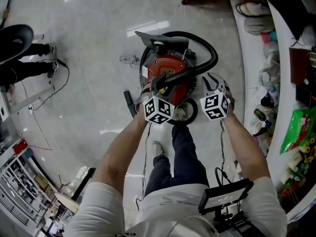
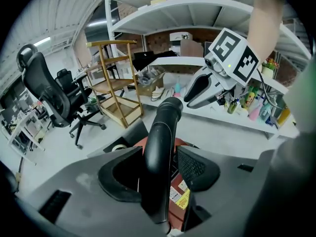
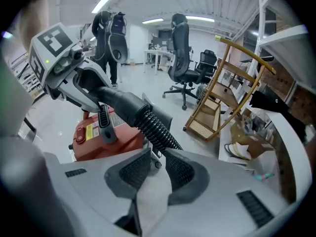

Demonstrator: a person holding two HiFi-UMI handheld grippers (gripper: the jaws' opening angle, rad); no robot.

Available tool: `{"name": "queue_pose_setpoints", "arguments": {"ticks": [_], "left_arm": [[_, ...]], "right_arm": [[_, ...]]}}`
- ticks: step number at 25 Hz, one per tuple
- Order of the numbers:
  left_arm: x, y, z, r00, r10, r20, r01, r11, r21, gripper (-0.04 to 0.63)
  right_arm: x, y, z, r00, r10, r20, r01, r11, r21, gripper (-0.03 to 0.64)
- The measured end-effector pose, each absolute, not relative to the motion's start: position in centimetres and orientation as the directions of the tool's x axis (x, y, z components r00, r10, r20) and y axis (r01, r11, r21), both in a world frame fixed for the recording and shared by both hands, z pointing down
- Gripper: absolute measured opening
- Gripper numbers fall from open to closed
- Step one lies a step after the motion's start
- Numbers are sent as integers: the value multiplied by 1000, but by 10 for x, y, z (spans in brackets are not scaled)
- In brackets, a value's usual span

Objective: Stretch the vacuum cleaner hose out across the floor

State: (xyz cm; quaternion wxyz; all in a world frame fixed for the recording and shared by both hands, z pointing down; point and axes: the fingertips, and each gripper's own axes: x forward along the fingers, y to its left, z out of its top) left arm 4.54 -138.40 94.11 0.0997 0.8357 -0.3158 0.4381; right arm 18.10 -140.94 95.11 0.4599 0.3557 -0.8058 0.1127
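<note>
Black and ribbed, the hose (image 1: pixel 211 46) makes a loop from the top of the red vacuum cleaner (image 1: pixel 170 67), which stands on the floor (image 1: pixel 94 58) at 12 o'clock from us. The loop swings out toward 2 o'clock and bends back over the machine. Our left gripper (image 2: pixel 160 171) has its fingers closed on the smooth stiff end of the hose, just above the red body. Our right gripper (image 3: pixel 157 168) is only a little open and holds nothing; the ribbed part passes just beyond its tips. We judge that the stretching is at its start: the end is in hand, but the hose is not yet laid out. The next move asks for pulling this end away from the machine, probably toward the free floor at 10 o'clock, and slowly, because the cleaner may roll after us.
</note>
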Motion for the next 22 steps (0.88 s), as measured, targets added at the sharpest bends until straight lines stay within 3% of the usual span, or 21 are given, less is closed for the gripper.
{"name": "queue_pose_setpoints", "arguments": {"ticks": [8, 12, 19, 22], "left_arm": [[57, -1397, 961, 399, -406, 822, -593, -798, -106, 175], [56, -1396, 960, 399, -392, 829, -584, -806, -100, 136], [51, -1388, 947, 399, -401, 824, -592, -799, -103, 129], [45, -1378, 938, 408, -404, 819, -588, -802, -103, 127]], "right_arm": [[179, -1420, 969, -284, -459, 842, -572, 786, 236, 127], [177, -1422, 970, -273, -468, 841, -548, 794, 265, 132], [172, -1425, 957, -262, -505, 822, -500, 800, 332, 133], [168, -1427, 949, -268, -521, 810, -472, 804, 360, 174]]}}
